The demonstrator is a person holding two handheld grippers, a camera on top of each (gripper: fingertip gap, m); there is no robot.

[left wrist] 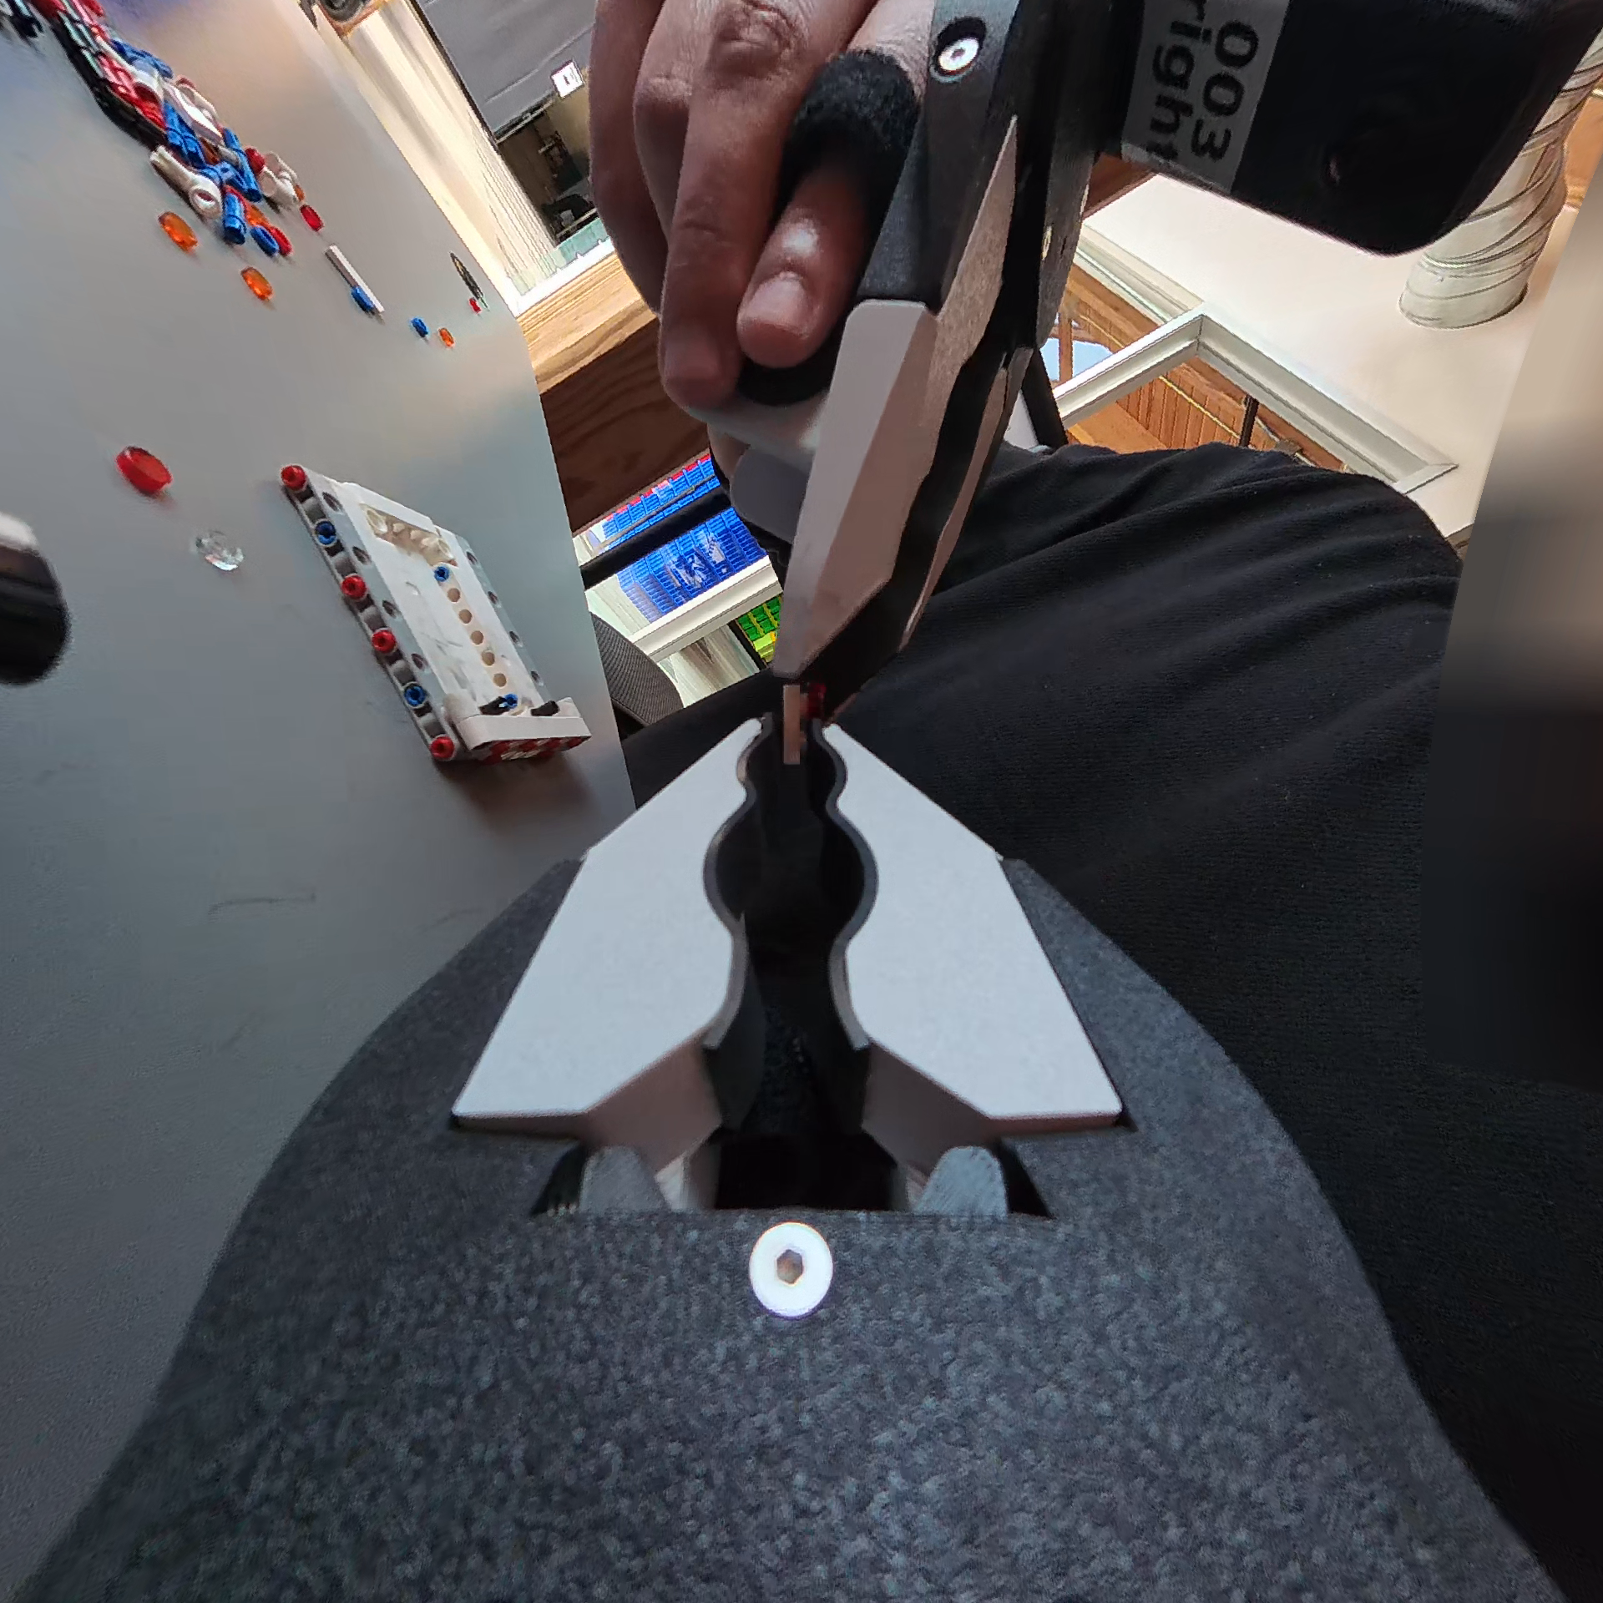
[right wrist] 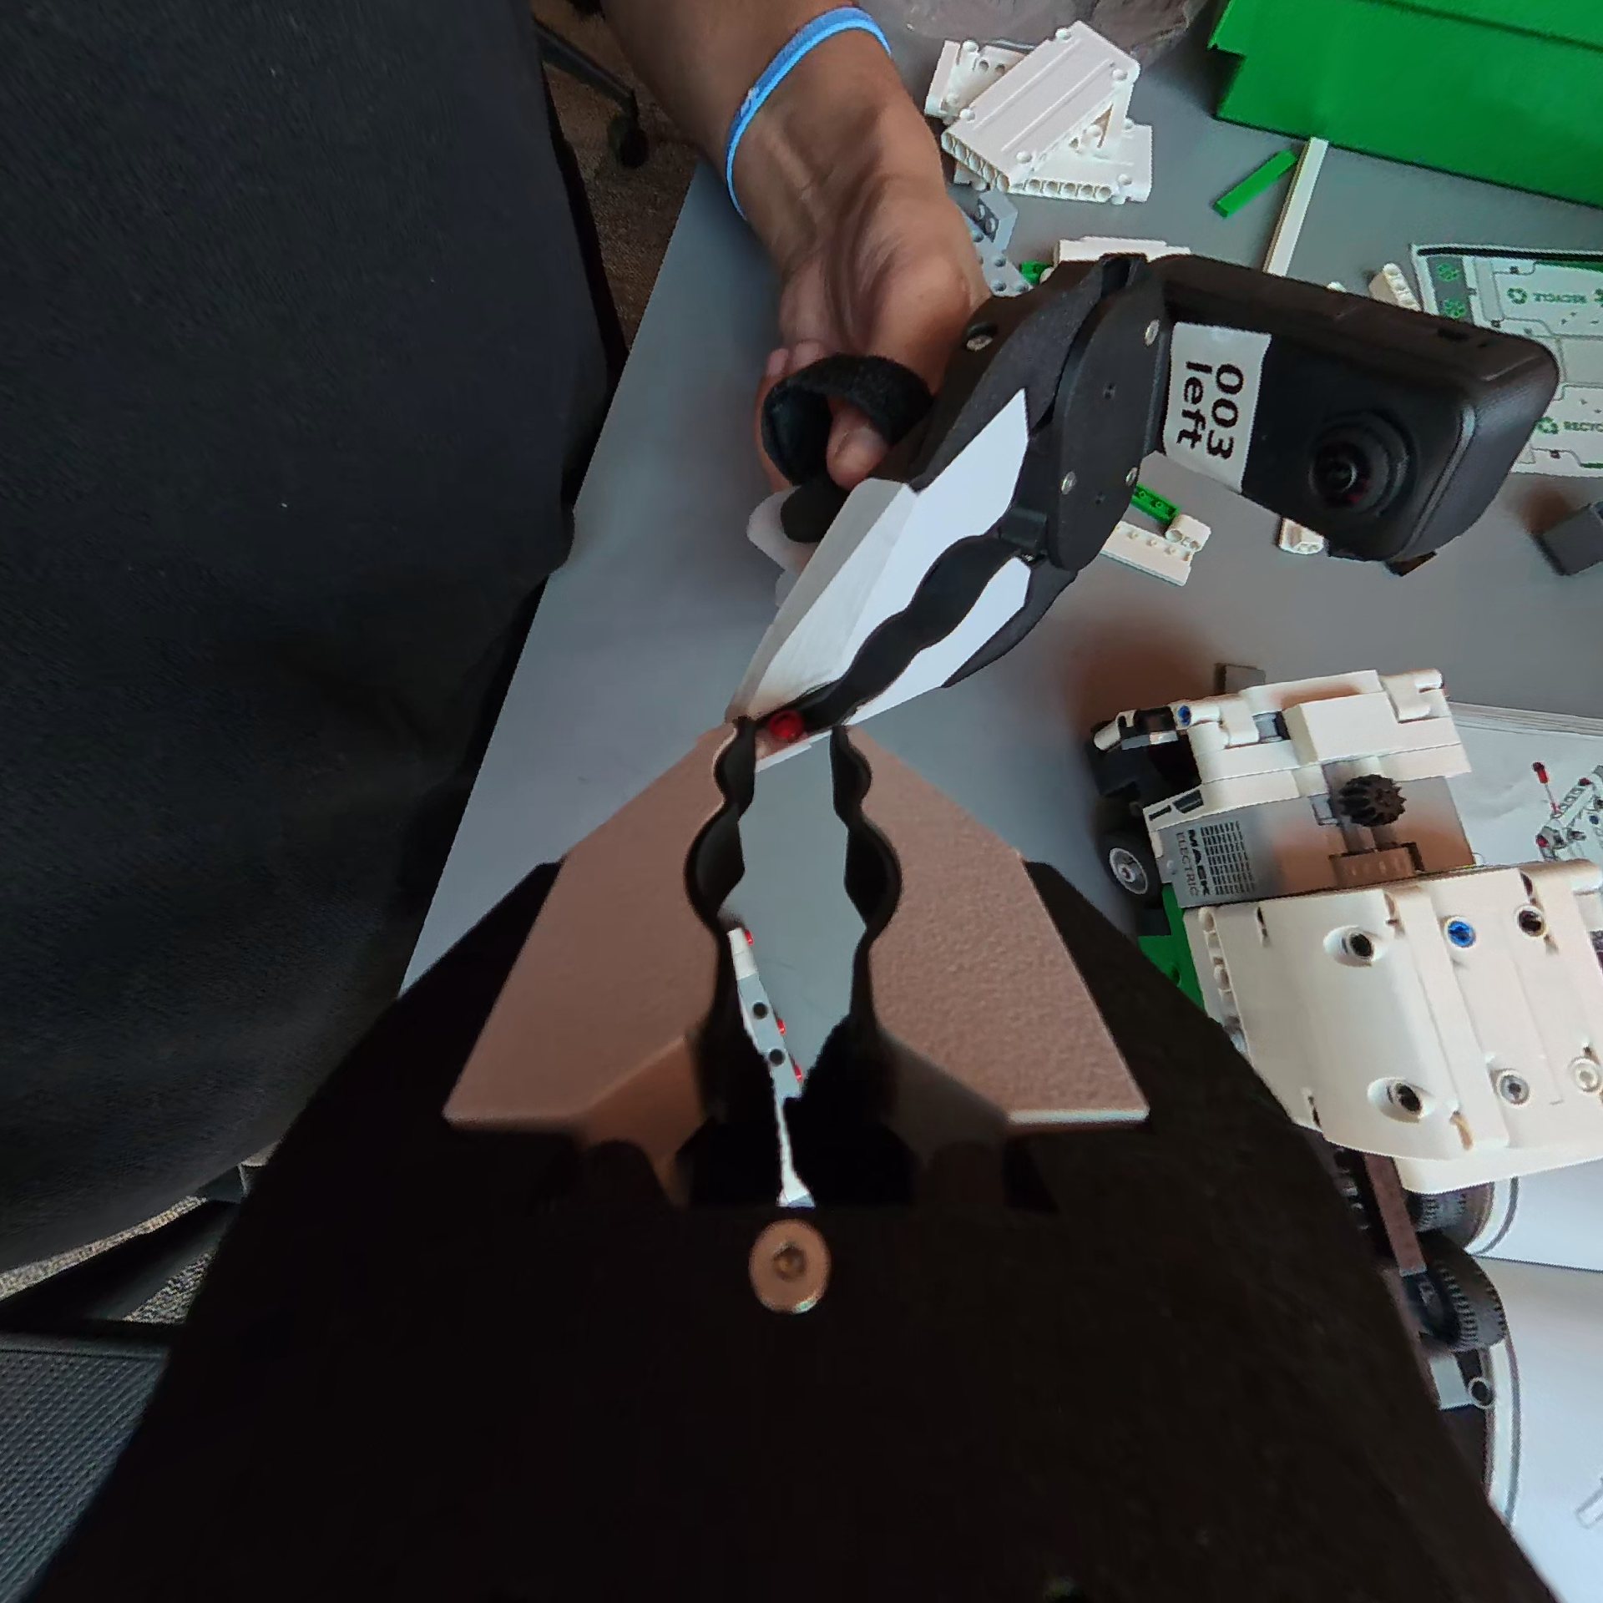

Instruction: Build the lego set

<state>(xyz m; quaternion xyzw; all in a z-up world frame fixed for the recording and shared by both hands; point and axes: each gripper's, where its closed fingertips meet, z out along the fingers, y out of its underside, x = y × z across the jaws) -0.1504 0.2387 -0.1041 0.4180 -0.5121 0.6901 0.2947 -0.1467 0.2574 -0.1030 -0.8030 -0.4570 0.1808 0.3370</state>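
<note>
In the left wrist view my left gripper point(left wrist: 791, 736) is nearly shut on a small white piece point(left wrist: 791, 724) with a red pin point(left wrist: 815, 694), held off the table's edge in front of a person in black. The right wrist view shows the left gripper point(right wrist: 785, 722) pinching that red pin point(right wrist: 788, 724) and white piece point(right wrist: 781, 753). My right gripper point(right wrist: 792, 737) meets it tip to tip, jaws a little apart around the piece, not clearly touching it. It comes down from above in the left wrist view point(left wrist: 807, 685).
A white truck build point(right wrist: 1353, 980) stands on paper sheets at the right. A white panel with red and blue pins point(left wrist: 425, 616) lies near the grey table's edge point(left wrist: 572, 486). Loose red, blue and white parts point(left wrist: 199, 147), white panels point(right wrist: 1041, 113) and a green box point(right wrist: 1405, 78) lie farther back. Left and right tips are no more than a few centimetres apart.
</note>
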